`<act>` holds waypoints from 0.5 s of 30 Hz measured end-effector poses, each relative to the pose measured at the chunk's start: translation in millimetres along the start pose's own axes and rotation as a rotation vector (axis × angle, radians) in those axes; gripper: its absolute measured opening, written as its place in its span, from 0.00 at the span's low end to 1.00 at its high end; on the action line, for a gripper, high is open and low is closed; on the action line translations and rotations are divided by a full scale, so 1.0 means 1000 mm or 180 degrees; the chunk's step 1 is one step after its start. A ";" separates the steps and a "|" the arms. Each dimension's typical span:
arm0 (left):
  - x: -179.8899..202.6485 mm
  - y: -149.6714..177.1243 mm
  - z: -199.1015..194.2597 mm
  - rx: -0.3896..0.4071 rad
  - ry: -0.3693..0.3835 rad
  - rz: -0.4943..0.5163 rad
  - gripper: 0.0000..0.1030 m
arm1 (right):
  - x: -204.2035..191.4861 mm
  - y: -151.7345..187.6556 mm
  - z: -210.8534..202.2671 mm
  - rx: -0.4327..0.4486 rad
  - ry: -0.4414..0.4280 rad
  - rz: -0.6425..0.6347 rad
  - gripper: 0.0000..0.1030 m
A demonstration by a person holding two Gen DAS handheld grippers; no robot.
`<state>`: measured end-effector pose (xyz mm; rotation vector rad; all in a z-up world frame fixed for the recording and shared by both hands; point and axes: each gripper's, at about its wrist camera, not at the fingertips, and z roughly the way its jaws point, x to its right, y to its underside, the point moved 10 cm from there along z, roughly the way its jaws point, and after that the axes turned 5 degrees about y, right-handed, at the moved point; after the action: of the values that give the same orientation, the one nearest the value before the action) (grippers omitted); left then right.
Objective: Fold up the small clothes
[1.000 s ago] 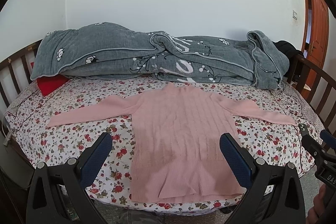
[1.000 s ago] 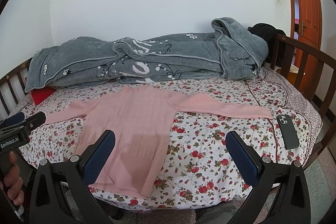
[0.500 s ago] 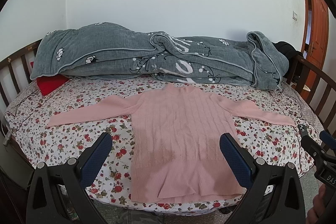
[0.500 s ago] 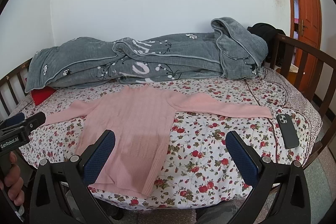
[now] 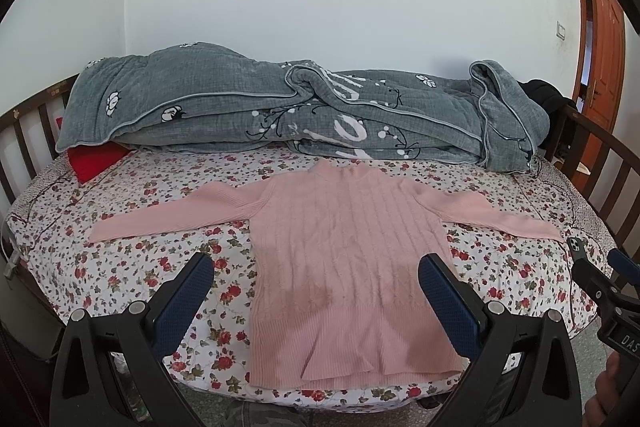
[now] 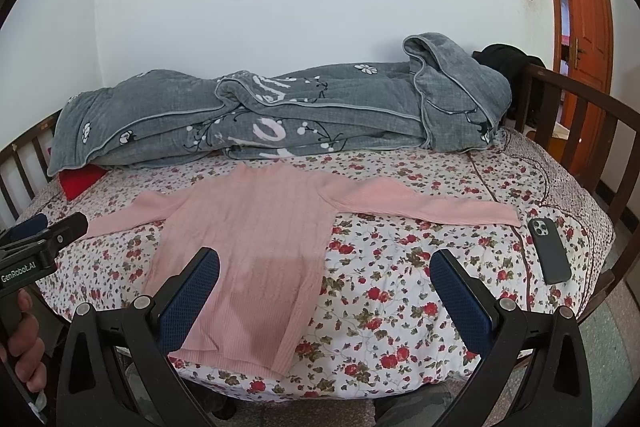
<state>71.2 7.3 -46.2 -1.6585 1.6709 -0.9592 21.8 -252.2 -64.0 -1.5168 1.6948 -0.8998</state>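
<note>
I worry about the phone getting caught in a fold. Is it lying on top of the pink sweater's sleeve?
No. The phone lies on the floral sheet just past the cuff of the pink sweater, apart from it.

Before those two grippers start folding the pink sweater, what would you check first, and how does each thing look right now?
1. Pink sweater lies flat, sleeves spread: ok.
2. Left gripper open, holding nothing: ok.
3. Right gripper open, holding nothing: ok.
4. Phone lies just beyond the right cuff, in the way of a grasp there: not ok.
5. Grey quilt sits behind the collar, clear of the sweater: ok.
6. Hem overhanging the bed edge: cannot tell.
</note>
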 end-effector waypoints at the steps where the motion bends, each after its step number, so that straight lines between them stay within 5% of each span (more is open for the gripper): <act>1: 0.001 0.000 0.000 0.0002 0.0011 0.0001 1.00 | -0.001 0.000 0.001 0.0004 0.0001 -0.0012 1.00; 15: -0.020 0.018 0.042 -0.0055 0.0155 -0.0088 1.00 | -0.025 0.009 0.022 -0.0011 -0.0013 -0.0133 1.00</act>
<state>96.3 23.1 -86.5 -1.6861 1.6966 -1.0085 38.1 -227.9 -82.0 -1.5604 1.6684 -0.9151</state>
